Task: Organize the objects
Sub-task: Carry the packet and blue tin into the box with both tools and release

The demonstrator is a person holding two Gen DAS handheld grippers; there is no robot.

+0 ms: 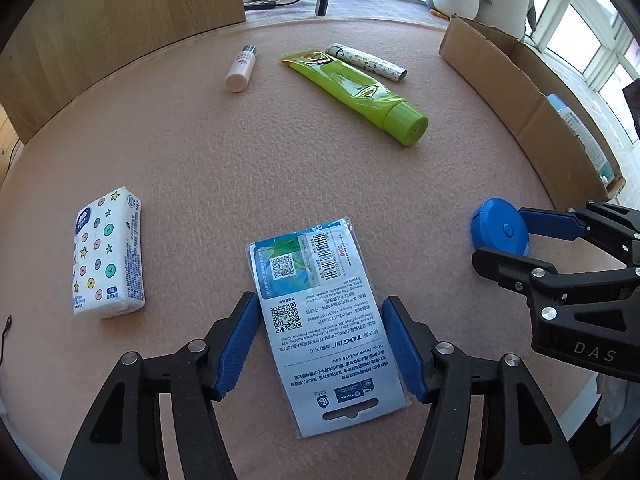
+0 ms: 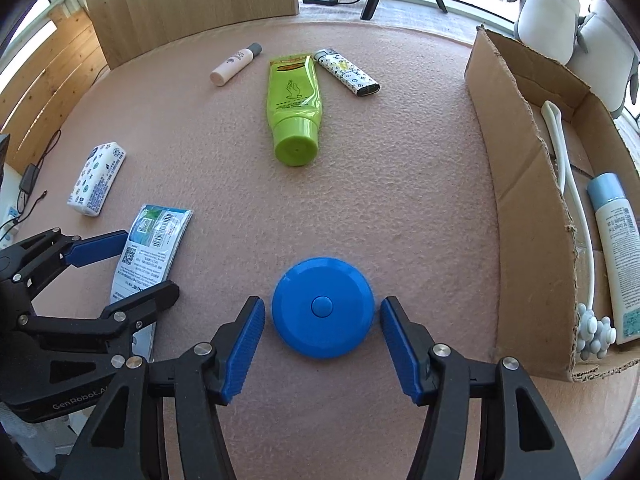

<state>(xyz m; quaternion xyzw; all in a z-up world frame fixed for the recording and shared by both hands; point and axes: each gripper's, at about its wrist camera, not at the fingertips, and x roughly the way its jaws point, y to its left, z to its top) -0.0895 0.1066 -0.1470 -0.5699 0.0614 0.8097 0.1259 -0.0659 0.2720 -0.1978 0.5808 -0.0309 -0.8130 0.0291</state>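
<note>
I hold both grippers low over the table, side by side: my left gripper spread wide with its blue pads angled forward, my right gripper equally spread, its fingers level and pointing ahead.

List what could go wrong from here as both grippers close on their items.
1. The flat plastic-wrapped card packet lies flush on the pink felt mat; the open left gripper may slide over it or buckle it instead of lifting.
2. The round blue plastic disc offers curved sides, so it might squirt forward from the open right gripper.
3. The grippers sit close together and could collide on the way to the cardboard box.
</note>
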